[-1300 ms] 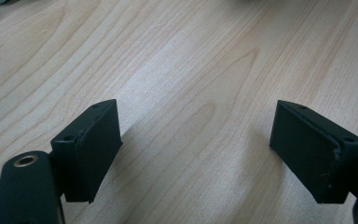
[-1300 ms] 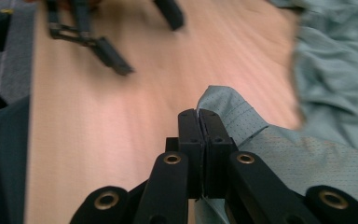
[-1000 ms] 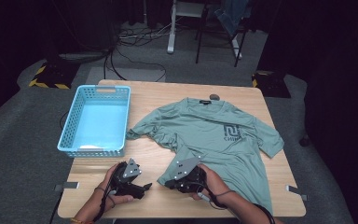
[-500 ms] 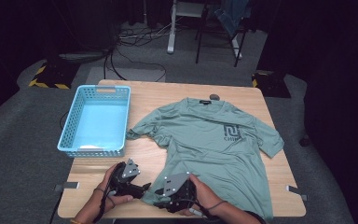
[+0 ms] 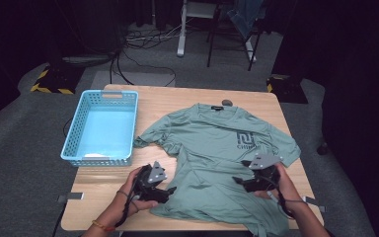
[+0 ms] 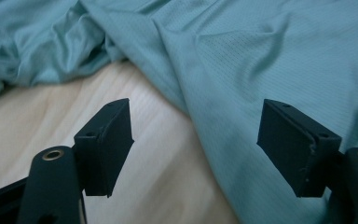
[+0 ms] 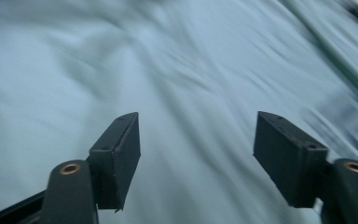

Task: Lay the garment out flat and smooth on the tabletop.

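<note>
1. Shirt [image 5: 217,153] lies spread front-up on the table [image 5: 187,96], to the right of the basket [image 5: 103,126]; its hem hangs past the near table edge, so the lowest part is cut off from the high view.
2. The left sleeve is bunched toward the basket, and its folds hide their own underside. The print on the chest is too small to read.
3. The right gripper view is smeared by motion: only green cloth and a dark streak of the print can be made out past its jaws.
4. A small dark object by the collar at the far table edge is too small to identify.
5. Left gripper [image 5: 167,190] sits at the shirt's near-left edge; in the left gripper view, bare wood lies before one jaw and cloth before the other. The jaws stand apart and grip nothing, though they have just been closing a little.
6. Right gripper [image 5: 237,180] hovers over the shirt's right side, below the print. Its jaws stand wide with nothing pinched; they have just been opening.
7. A second ago the right gripper was near the middle of the hem, close to the left one; now it is well to the right. The shirt's lower part looks flatter.
</note>
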A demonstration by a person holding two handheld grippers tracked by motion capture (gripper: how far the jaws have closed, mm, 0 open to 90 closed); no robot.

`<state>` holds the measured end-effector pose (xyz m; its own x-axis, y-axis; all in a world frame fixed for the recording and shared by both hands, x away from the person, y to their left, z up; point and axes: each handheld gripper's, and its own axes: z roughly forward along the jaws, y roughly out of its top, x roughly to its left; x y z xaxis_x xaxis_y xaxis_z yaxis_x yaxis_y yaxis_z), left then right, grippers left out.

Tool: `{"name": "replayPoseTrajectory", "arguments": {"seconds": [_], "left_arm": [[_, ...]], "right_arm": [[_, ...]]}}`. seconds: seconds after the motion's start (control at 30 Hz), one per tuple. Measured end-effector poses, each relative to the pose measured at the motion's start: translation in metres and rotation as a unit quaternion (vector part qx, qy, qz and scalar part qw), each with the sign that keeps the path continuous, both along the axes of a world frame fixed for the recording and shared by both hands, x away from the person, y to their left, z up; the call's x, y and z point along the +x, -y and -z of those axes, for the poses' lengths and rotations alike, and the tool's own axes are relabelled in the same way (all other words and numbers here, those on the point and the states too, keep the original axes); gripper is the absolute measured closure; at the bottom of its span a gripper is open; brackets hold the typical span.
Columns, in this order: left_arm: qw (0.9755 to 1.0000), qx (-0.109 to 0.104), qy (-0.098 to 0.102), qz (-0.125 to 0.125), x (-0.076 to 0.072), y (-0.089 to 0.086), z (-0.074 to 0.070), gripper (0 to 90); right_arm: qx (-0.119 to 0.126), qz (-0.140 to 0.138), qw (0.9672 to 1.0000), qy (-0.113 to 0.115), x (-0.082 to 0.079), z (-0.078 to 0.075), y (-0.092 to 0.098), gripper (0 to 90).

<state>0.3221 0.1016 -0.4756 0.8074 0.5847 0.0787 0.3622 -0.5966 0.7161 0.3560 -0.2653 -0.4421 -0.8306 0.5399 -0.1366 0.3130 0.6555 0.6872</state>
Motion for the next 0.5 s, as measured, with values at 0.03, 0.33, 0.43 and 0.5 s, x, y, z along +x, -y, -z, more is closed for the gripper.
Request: {"name": "replayPoseTrajectory", "arguments": {"seconds": [0.03, 0.33, 0.43, 0.5], "left_arm": [[0.9998, 0.018, 0.006, 0.001, 0.003, 0.007, 0.001, 26.5], [0.9974, 0.07, -0.014, 0.009, 0.008, 0.017, 0.012, 28.5], [0.9973, 0.071, -0.018, 0.006, -0.004, 0.007, 0.012, 28.5], [0.9971, 0.074, -0.015, 0.0, -0.015, -0.003, 0.012, 28.5]], "right_arm": [[-0.011, 0.026, 0.9996, 0.002, 0.007, 0.006, 0.013, 30.7], [-0.038, 0.123, 0.9915, -0.02, 0.016, 0.032, 0.07, 25.2], [-0.039, 0.128, 0.9908, -0.022, 0.009, 0.034, 0.076, 25.2], [-0.049, 0.129, 0.9901, -0.026, 0.004, 0.037, 0.08, 26.0]]}}
